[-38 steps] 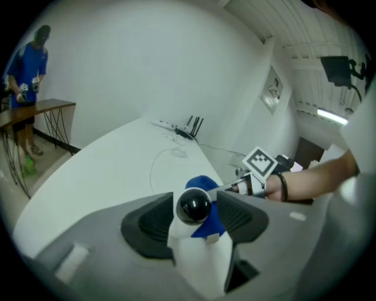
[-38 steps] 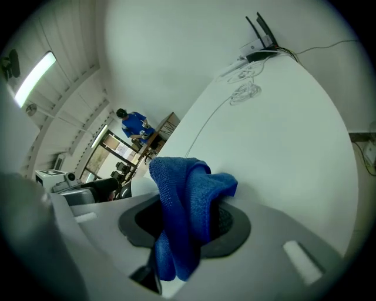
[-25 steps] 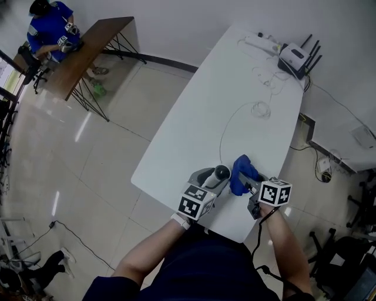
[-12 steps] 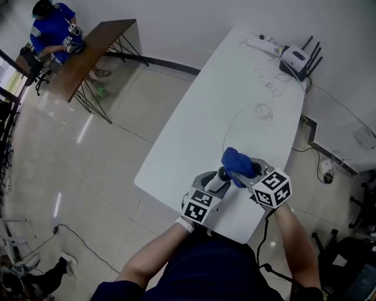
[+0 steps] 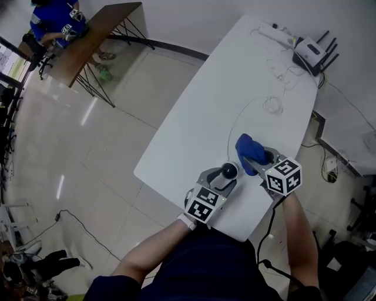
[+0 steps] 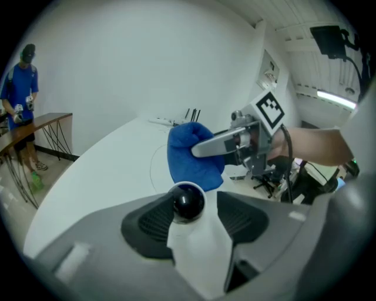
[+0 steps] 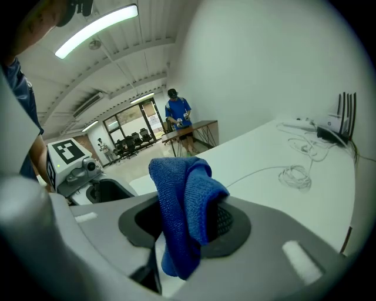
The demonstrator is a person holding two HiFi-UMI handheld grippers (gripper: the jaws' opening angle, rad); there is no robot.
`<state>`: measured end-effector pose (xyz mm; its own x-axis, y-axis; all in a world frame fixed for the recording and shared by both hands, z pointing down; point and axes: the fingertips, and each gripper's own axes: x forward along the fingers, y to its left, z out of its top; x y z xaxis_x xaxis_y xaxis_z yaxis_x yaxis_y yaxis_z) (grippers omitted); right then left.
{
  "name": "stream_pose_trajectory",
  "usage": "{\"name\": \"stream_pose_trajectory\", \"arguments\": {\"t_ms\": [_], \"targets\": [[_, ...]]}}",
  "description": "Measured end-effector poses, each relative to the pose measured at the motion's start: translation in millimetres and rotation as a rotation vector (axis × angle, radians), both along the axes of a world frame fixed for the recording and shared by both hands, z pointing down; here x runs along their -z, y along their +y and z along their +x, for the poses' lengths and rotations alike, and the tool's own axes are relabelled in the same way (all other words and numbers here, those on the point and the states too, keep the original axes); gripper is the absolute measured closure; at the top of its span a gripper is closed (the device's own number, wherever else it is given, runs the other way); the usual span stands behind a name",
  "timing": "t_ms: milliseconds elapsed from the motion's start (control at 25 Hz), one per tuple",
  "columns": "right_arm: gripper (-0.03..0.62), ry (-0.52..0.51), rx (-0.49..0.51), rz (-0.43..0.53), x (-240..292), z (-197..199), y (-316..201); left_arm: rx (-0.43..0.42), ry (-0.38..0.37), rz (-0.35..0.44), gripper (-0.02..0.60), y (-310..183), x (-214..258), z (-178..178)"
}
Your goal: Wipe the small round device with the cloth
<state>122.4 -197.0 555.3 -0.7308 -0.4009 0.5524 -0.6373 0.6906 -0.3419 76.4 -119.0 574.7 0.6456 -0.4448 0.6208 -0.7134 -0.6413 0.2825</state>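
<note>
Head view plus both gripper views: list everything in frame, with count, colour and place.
table: 1, white, centre of head view
round device: 1, white with black lens, near end of the table, between the left gripper's jaws
cloth: 1, blue, bunched, in the right gripper's jaws, beside the device
cable: 1, thin white, curves along the table to a small coil
router: 1, white with black antennas, far end of the table
power strip: 1, white, far end, next to the router
wooden table: 1, brown, far upper left
person: 1, blue shirt, at the wooden table
left gripper: 1, grey, jaws closed on the device
right gripper: 1, grey, jaws closed on the cloth
</note>
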Motion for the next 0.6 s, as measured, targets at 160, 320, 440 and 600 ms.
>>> {"name": "stream_pose_trajectory", "arguments": {"t_ms": [160, 320, 440, 600], "targets": [[0.447, -0.169, 0.069, -0.172, -18, -14, 10, 0.009, -0.006, -0.003, 0.351, -2, -3, 0], [0.448, -0.306, 0.053, -0.317, -39, -20, 9, 0.025, -0.003, -0.009, 0.351, -4, -3, -2], [0.448, -0.307, 0.018, -0.372, -63, -16, 6, 0.032, -0.008, -0.023, 0.351, -2, -9, -3], [0.450, -0.248, -0.033, -0.385, -85, -14, 2, 0.047, -0.001, -0.019, 0.351, -1, -9, -5]]}}
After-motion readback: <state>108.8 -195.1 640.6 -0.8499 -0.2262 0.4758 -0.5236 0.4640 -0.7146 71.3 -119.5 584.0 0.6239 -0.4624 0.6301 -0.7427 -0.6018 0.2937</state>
